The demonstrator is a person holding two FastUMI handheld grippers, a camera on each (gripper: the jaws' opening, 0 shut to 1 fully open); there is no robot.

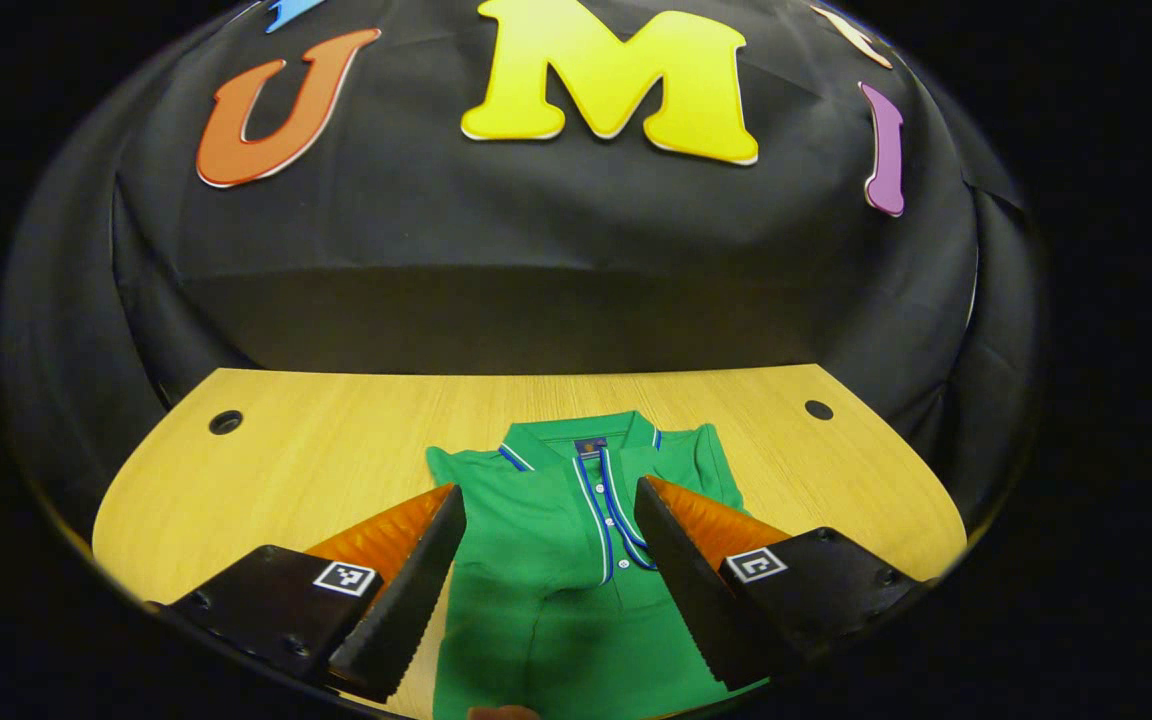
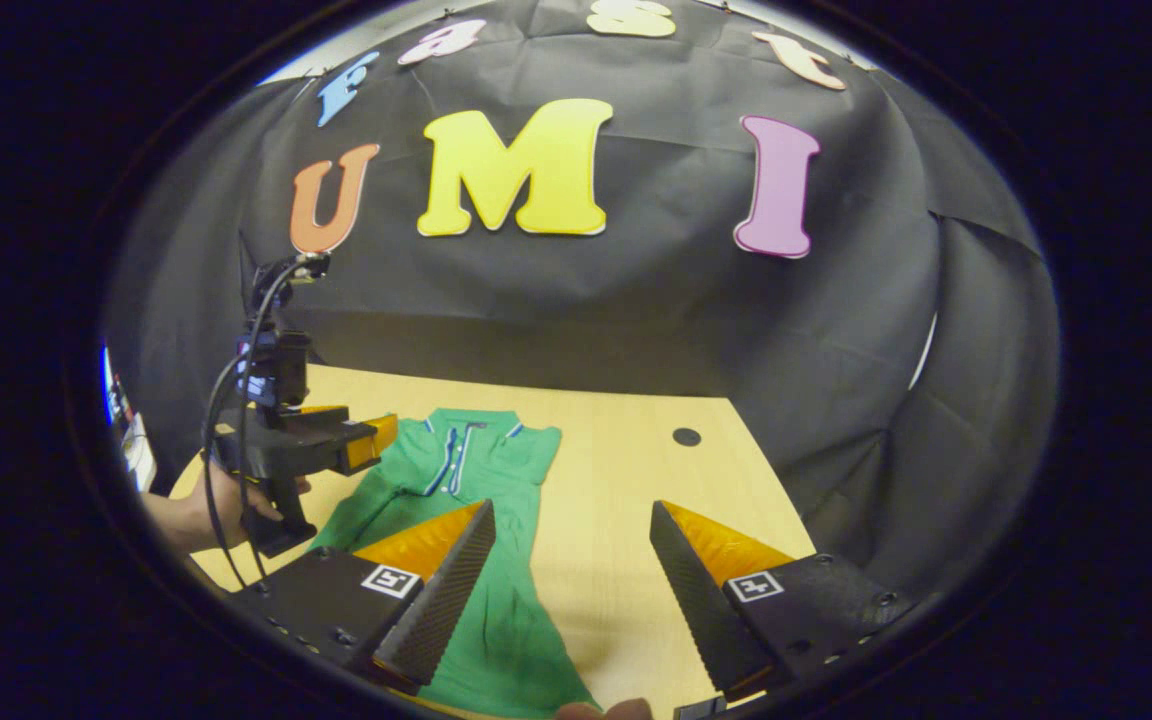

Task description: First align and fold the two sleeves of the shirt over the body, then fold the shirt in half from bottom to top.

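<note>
A green polo shirt (image 1: 556, 560) with blue-and-white trim on its collar and placket lies flat on a light wooden table (image 1: 336, 440), collar toward the black cloth wall (image 1: 556, 250), in the lower centre of the left gripper view. The sleeves appear already folded in over the body, giving the garment a narrow outline. The left gripper (image 1: 548, 545) hangs above the shirt with its jaws spread wide and nothing between them, one finger over the shirt's left edge, the other over the placket. In the right gripper view, the right gripper (image 2: 571, 560) is likewise wide open and empty, its fingers straddling the shirt's right edge and the bare tabletop beside it. At the left of that frame, a hand (image 2: 206, 510) holds the left gripper just above the shirt's collar end, a cable (image 2: 236, 400) looping up from it. Two round holes (image 1: 225, 422) mark the table's far corners.
</note>
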